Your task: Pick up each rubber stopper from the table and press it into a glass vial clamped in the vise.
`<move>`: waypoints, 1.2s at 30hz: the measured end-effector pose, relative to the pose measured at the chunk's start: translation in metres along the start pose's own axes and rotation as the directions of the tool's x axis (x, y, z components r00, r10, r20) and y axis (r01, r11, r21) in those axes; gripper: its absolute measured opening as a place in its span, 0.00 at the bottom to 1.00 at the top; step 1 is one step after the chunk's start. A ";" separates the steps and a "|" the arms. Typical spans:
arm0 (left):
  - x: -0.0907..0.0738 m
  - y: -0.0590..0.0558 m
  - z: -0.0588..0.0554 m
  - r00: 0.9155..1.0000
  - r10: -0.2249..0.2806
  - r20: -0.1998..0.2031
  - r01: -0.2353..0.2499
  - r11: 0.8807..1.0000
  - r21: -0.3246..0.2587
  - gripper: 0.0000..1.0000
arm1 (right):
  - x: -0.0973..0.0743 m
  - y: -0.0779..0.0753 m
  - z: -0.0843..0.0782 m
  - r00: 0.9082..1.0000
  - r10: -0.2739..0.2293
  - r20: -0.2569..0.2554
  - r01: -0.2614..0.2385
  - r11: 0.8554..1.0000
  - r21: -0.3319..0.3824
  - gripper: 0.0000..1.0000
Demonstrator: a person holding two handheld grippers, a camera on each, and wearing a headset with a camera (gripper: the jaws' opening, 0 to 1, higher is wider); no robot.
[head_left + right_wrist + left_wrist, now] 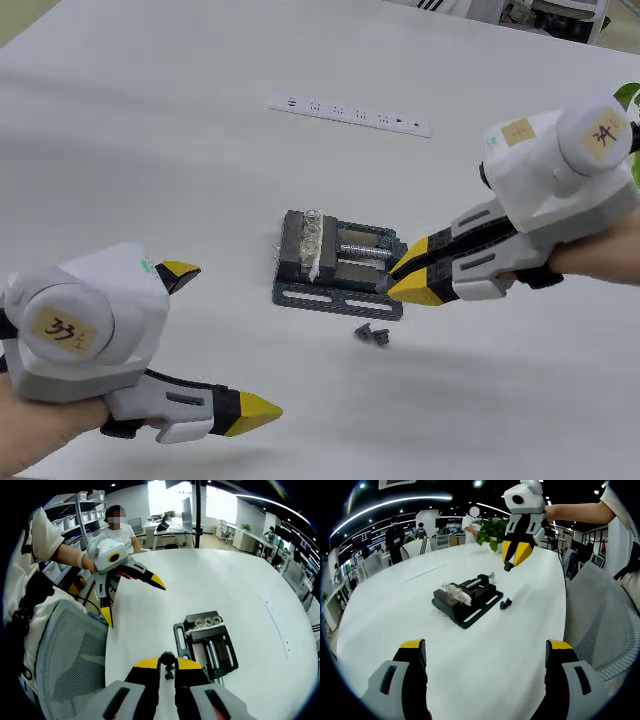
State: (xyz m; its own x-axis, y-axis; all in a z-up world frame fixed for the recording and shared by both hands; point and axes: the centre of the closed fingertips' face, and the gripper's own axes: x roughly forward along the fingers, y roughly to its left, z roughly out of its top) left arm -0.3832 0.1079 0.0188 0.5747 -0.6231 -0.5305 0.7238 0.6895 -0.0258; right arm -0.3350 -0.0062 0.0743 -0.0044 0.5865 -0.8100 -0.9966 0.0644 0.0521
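The vise sits mid-table with a row of clear vials clamped at its 9 o'clock end. In the right gripper view their mouths look like open rings, with no dark plug in any of them, so I judge none is sealed yet.

The right gripper hangs at the vise's 3 o'clock, over the screw end, with its jaws drawn narrow. In its own view a small dark stopper is pinched between the tips. The left gripper view shows the same dark nub at that gripper's point. So one pick-up looks done, and the pressing-in of that stopper is not.

Two loose stoppers lie touching each other on the table, at 5 o'clock from the vise and just beside its base.

The left gripper is at 8 o'clock from the vise, well apart from it, with its jaws spread wide and nothing between them.

A power strip lies at 12 o'clock, far from the work.

What is left, by my reading: carry the held stopper across to the vials, seat it, then fetch and seat the two on the table.
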 end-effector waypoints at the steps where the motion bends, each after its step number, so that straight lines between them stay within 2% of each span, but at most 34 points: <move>1: 0.000 0.000 -0.001 1.000 0.000 -0.003 0.000 1.000 0.002 0.99 | 0.000 -0.004 0.001 1.000 0.000 -0.011 -0.001 1.000 -0.010 0.05; 9: -0.001 0.000 -0.004 1.000 -0.005 -0.019 0.005 1.000 0.014 0.99 | 0.004 -0.020 0.004 0.996 0.013 -0.087 -0.019 0.997 -0.073 0.05; 12: 0.000 0.000 -0.004 1.000 -0.005 -0.018 0.005 1.000 0.011 0.99 | 0.005 -0.029 0.006 0.993 0.003 -0.117 -0.015 0.995 -0.103 0.05; 20: 0.001 -0.004 -0.004 1.000 -0.011 -0.023 0.011 1.000 0.018 0.99 | 0.012 -0.042 0.016 0.986 0.006 -0.164 -0.032 0.987 -0.157 0.05; 25: 0.002 -0.005 -0.006 0.999 -0.018 -0.036 0.019 1.000 0.025 0.99 | 0.019 -0.058 0.022 0.980 0.014 -0.199 -0.051 0.982 -0.180 0.05; 32: 0.002 -0.005 0.000 0.999 -0.021 -0.027 0.022 1.000 0.019 0.99 | 0.026 -0.071 0.035 0.976 0.011 -0.217 -0.057 0.976 -0.208 0.05; 36: 0.004 -0.006 0.001 0.999 -0.022 -0.023 0.022 1.000 0.014 0.99 | 0.032 -0.079 0.039 0.970 0.011 -0.244 -0.070 0.970 -0.235 0.05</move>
State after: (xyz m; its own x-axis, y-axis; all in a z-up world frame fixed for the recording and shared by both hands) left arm -0.3845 0.1012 0.0179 0.5495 -0.6293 -0.5495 0.7419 0.6701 -0.0255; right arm -0.2536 0.0394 0.0668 -0.0353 0.3720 -0.9276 -0.9853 -0.1680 -0.0299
